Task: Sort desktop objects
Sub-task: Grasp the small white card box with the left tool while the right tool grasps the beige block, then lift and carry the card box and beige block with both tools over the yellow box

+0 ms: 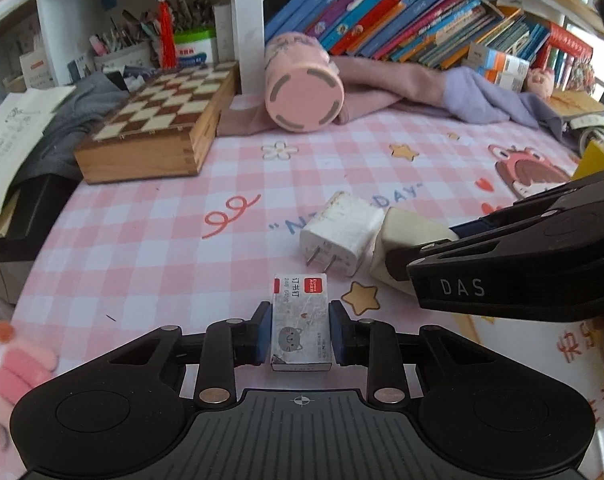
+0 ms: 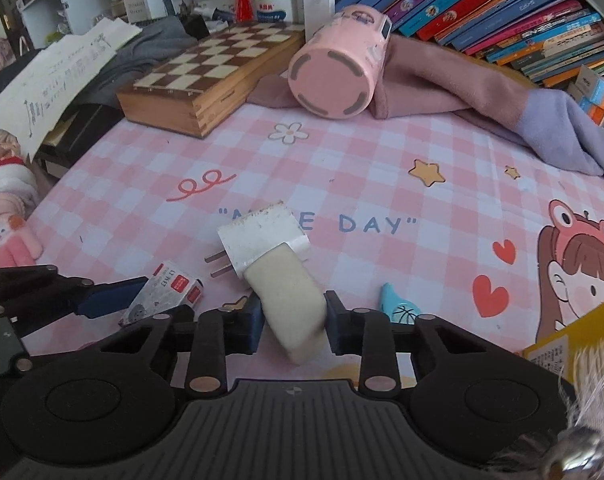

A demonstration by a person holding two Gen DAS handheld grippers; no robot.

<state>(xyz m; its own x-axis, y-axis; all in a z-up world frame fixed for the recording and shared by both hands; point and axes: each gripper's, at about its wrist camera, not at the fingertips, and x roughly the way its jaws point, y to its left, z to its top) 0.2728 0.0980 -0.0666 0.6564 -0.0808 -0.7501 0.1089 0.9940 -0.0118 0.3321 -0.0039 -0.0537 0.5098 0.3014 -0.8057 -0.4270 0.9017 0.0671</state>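
A small staple box [image 1: 301,344] with a cat picture and a red label lies on the pink checked mat [image 1: 142,248]. My left gripper [image 1: 300,314] is shut on it, a blue pad pressing each long side. Just right of it, my right gripper [image 2: 293,306] is shut on a cream eraser block [image 2: 290,300]. The block's far end touches a white charger plug [image 2: 262,236] lying on the mat. The left wrist view shows the charger [image 1: 340,236] and the eraser [image 1: 406,232] to the right. The staple box [image 2: 166,292] appears low left in the right wrist view.
A pink cup [image 1: 304,84] lies on its side at the back, against a pink and purple cloth [image 1: 442,84]. A wooden chess box [image 1: 158,120] sits back left, books behind. A small blue object [image 2: 398,308] lies near the right fingers, and a yellow box [image 2: 574,340] at the right.
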